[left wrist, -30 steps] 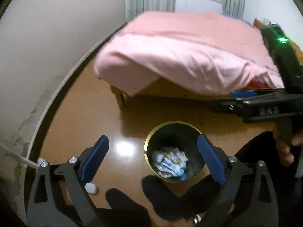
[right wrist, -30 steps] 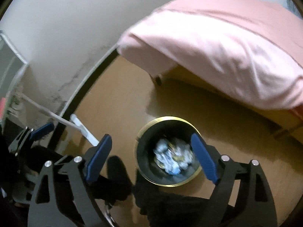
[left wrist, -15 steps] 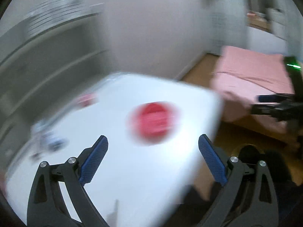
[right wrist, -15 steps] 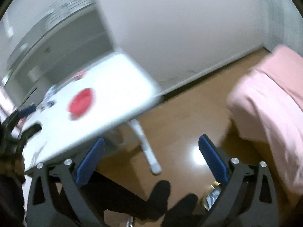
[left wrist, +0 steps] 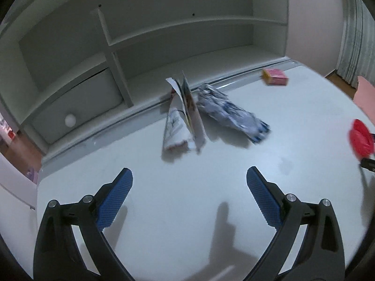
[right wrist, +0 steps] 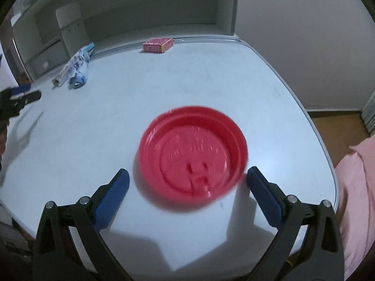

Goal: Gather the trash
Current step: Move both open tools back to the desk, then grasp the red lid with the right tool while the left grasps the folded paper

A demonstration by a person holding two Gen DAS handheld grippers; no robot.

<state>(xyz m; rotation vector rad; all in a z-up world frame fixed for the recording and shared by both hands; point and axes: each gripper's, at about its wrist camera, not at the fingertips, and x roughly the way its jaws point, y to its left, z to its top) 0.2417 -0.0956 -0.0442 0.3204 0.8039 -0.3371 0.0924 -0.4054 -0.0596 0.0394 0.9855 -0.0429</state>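
My left gripper [left wrist: 189, 187] is open and empty above the white desk [left wrist: 187, 210]. Ahead of it lie a torn white wrapper [left wrist: 181, 121] and a crumpled blue-and-white wrapper [left wrist: 232, 114], side by side. My right gripper [right wrist: 187, 185] is open and empty, with a red plastic lid [right wrist: 193, 152] lying flat on the desk [right wrist: 140, 89] just ahead between its fingertips. The lid also shows at the right edge of the left wrist view [left wrist: 361, 138]. The wrappers show far left in the right wrist view [right wrist: 75, 70].
A small pink box [right wrist: 158, 44] lies at the desk's back edge, also in the left wrist view [left wrist: 274, 76]. A grey shelf unit [left wrist: 164, 35] with a drawer stands behind the desk. A pink bed [right wrist: 358, 187] is at the right, past the desk edge.
Both grippers have swung up from the floor bin and bed to the desk. The left now faces the wrappers and the right faces the red lid. Both stay open.
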